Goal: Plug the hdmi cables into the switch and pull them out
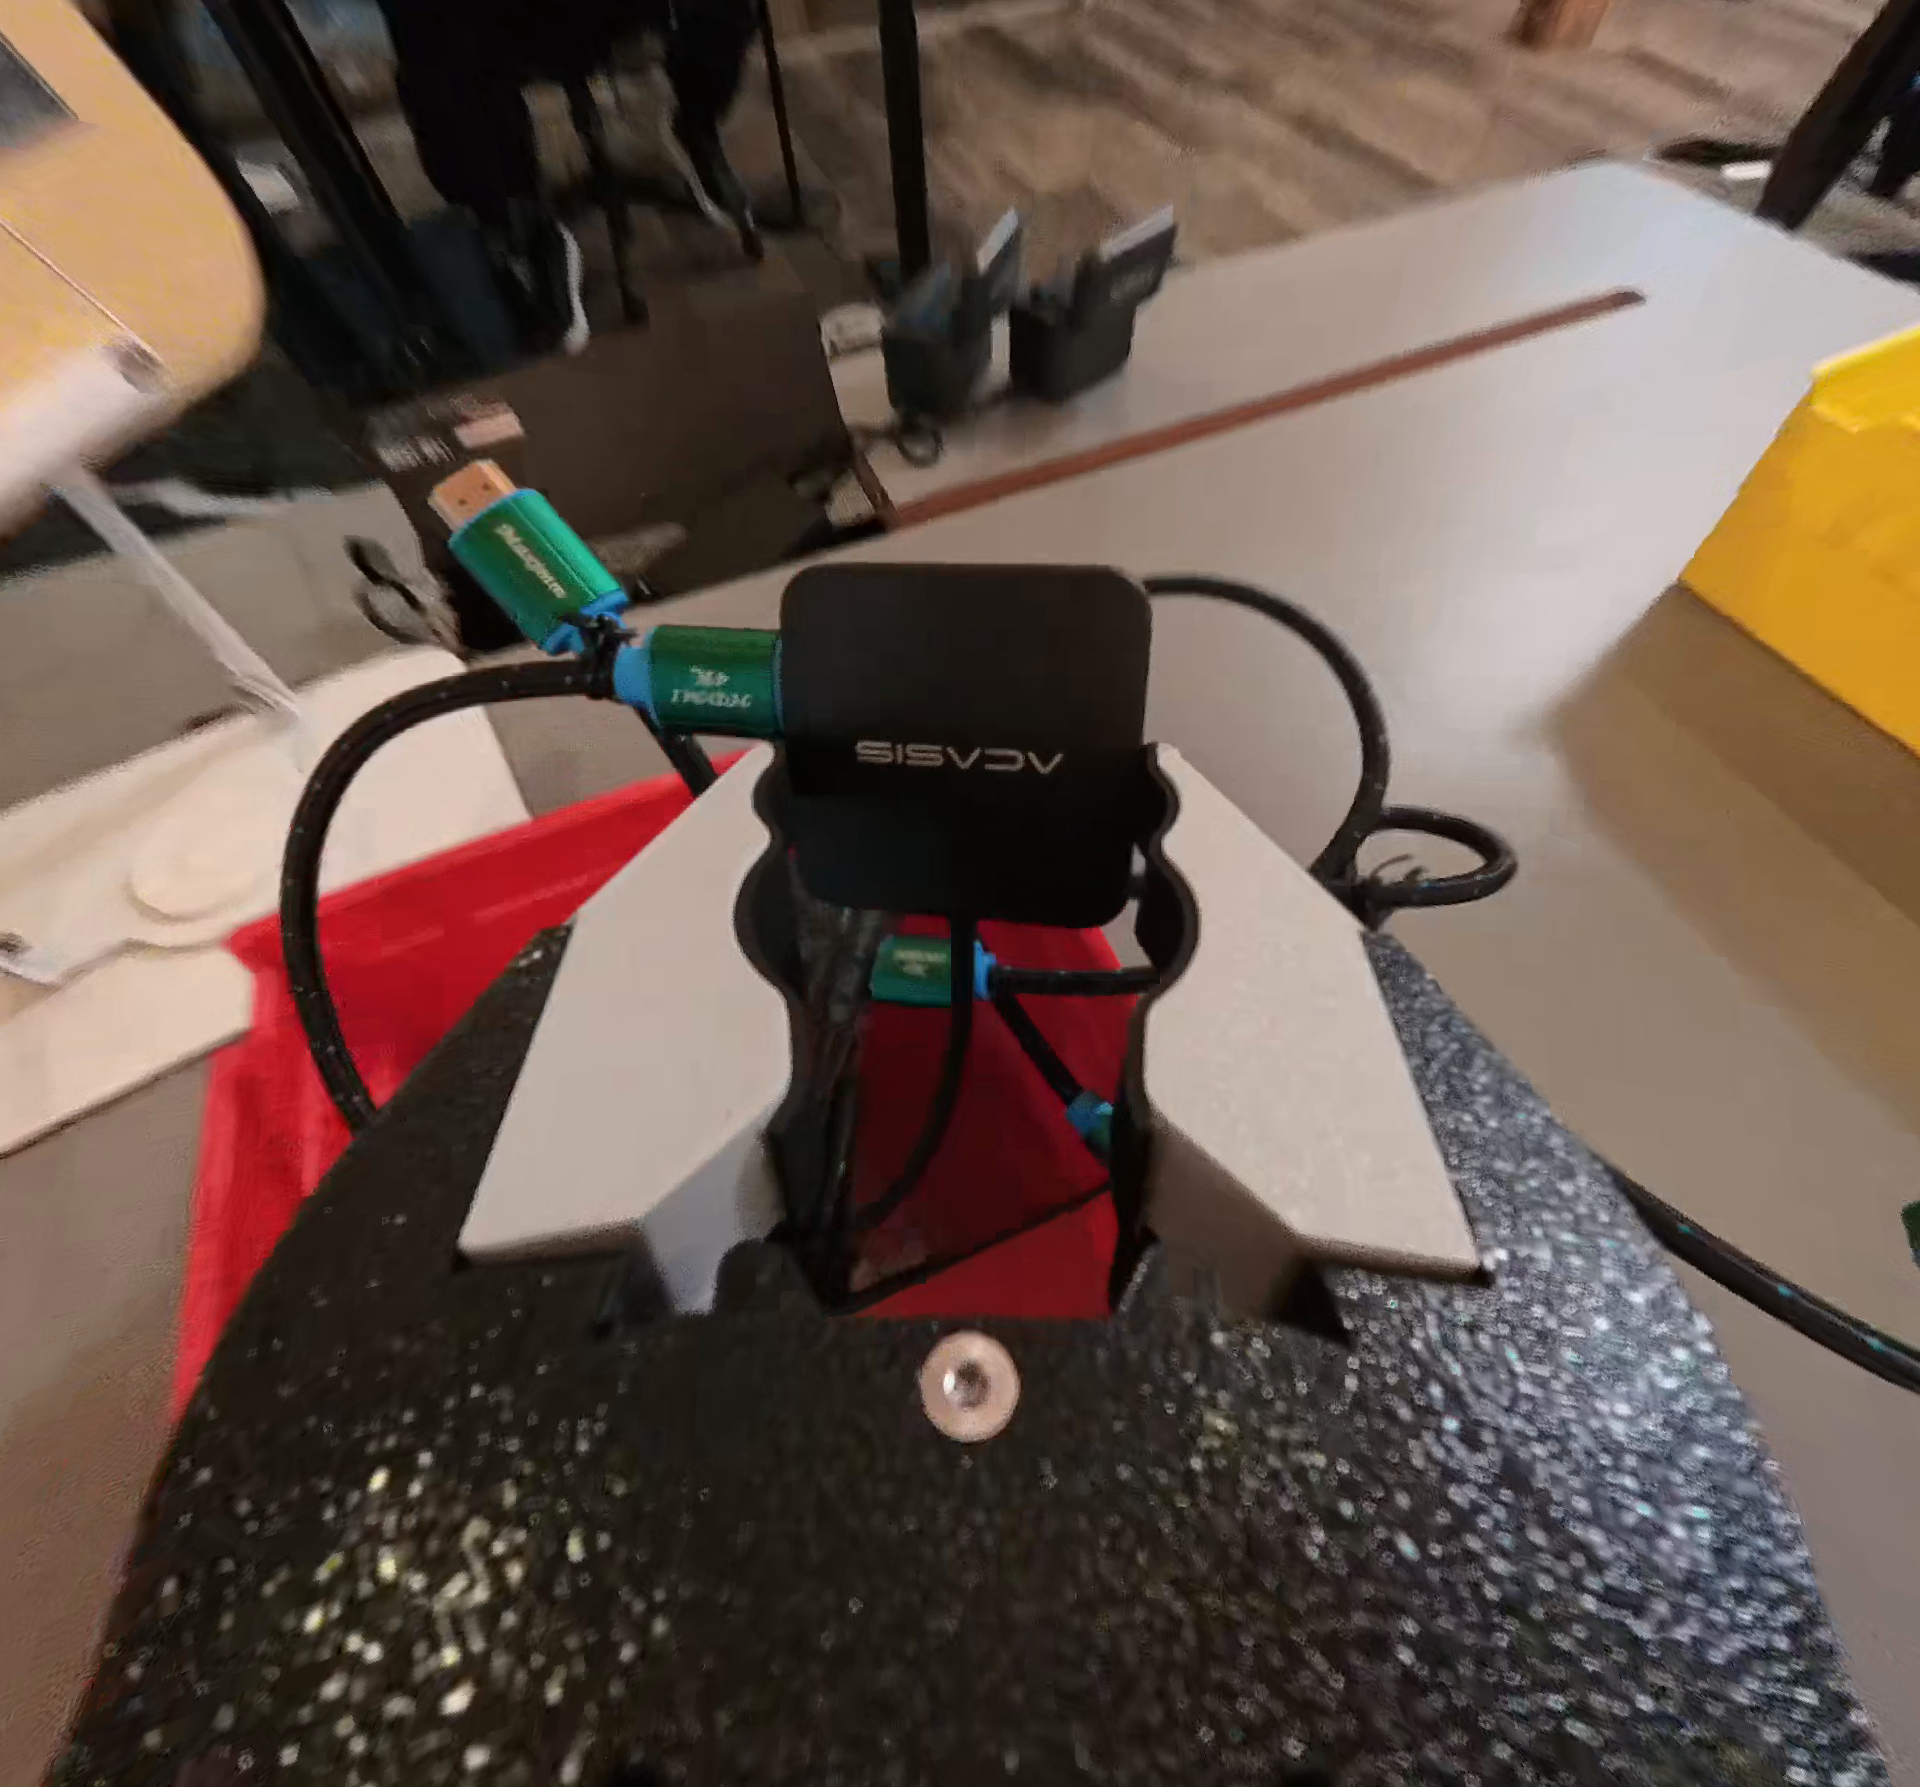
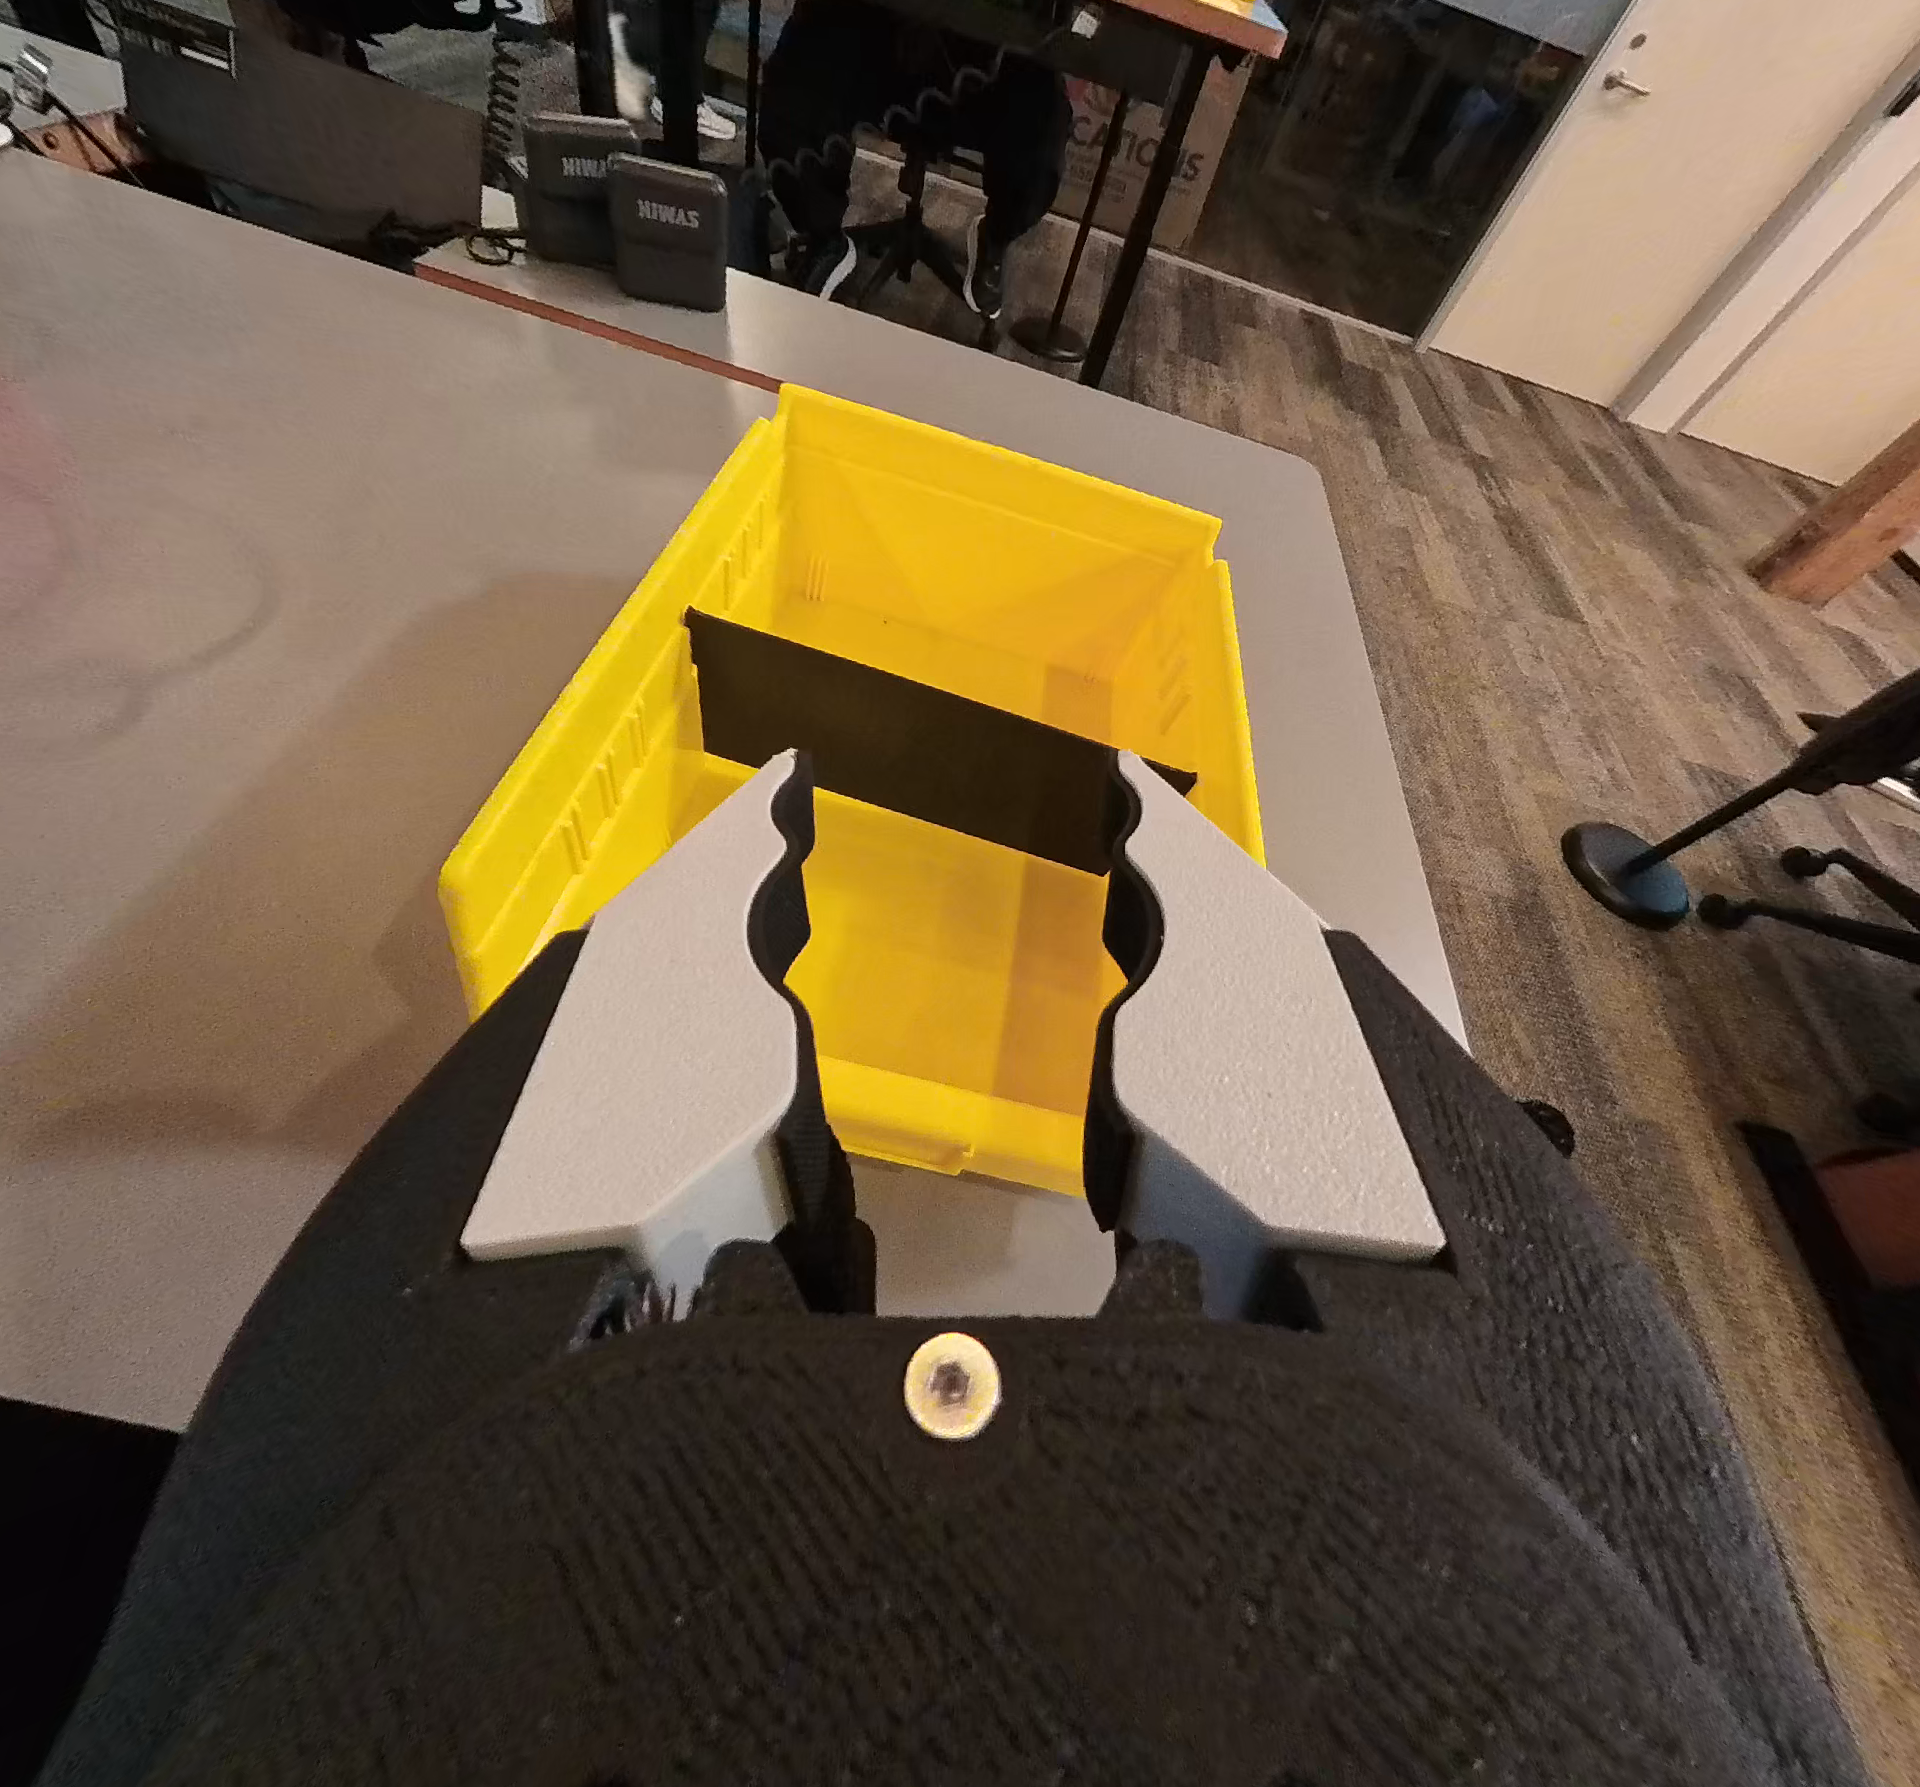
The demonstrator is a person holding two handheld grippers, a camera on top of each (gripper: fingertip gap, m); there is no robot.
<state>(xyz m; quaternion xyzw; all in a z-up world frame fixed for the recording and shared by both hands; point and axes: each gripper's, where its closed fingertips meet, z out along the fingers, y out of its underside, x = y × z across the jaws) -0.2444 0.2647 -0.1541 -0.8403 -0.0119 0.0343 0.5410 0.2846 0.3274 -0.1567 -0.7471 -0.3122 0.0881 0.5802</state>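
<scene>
Over the red mat (image 1: 582, 958) in your left wrist view, your left gripper (image 1: 961, 802) has its jaws clamped on the near half of the black HDMI switch (image 1: 966, 688), held up off the grey table (image 1: 1403, 657). One green HDMI plug (image 1: 717, 681) is seated in the switch's left side, and its braided cable (image 1: 312, 864) loops down toward the mat. A second green plug (image 1: 530, 561), gold tip bare, sticks up just beside it, tied to the same cable and plugged into nothing. Another green connector (image 1: 912, 970) shows under the switch between your fingers; can't tell if it's seated.

My guess is the step in hand is pulling out that left plug. Keep the switch squeezed firm and level, and pull the plug straight out along its own axis. Any wiggle or twist will probably make the switch pivot in your grip, since you only hold one end.

In the right wrist view, your right gripper (image 2: 961, 802) has its jaws spread wide with nothing between them, hovering above the near end of a yellow bin (image 2: 582, 802). A black divider (image 2: 914, 750) splits the bin into two compartments, and both look empty. No cable or switch shows here, so this hand has to swing over to the left to grab the plug.
</scene>
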